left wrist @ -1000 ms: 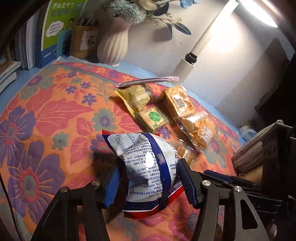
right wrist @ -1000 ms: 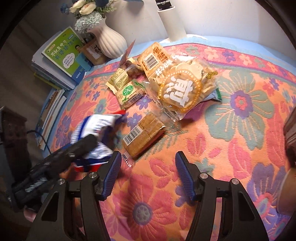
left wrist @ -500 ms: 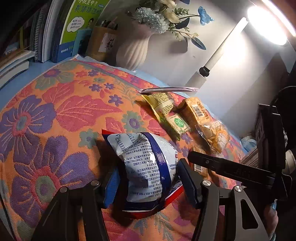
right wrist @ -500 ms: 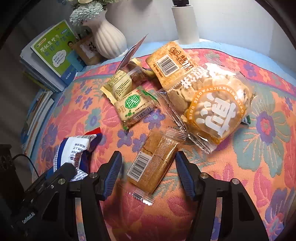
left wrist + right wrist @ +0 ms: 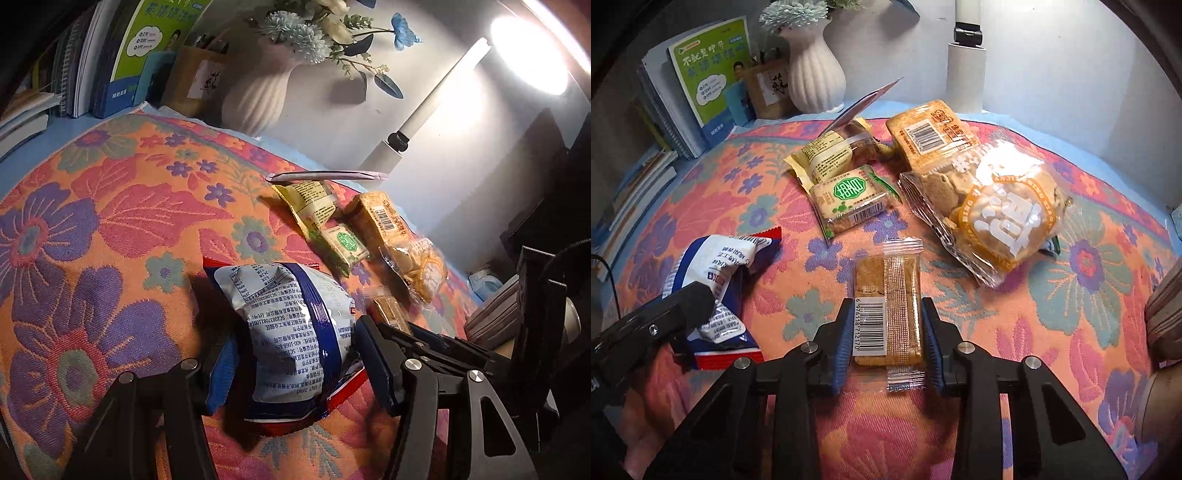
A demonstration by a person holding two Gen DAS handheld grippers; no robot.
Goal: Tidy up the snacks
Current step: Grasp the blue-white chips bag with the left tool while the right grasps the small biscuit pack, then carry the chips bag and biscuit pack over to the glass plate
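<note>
My left gripper (image 5: pixel 295 363) is shut on a blue, white and red snack bag (image 5: pixel 291 325) that rests on the floral cloth (image 5: pixel 92 240); the bag also shows in the right wrist view (image 5: pixel 713 291). My right gripper (image 5: pixel 886 343) is closed around a clear-wrapped brown wafer bar (image 5: pixel 886 314), its blue pads against both long sides. Beyond lie a green-label biscuit pack (image 5: pixel 849 199), a yellow pack (image 5: pixel 831 151), an orange cracker pack (image 5: pixel 931 133) and a large bag of round crackers (image 5: pixel 993 218).
A white ribbed vase (image 5: pixel 812 74), a stack of books (image 5: pixel 701 88) and a small brown box (image 5: pixel 768 88) stand at the back left. A white lamp post (image 5: pixel 967 55) rises at the back. A pink envelope edge (image 5: pixel 868 103) sticks up behind the yellow pack.
My right gripper moved forward and closed on the wafer bar. My left gripper kept its hold on the blue bag and shifted slightly left.
</note>
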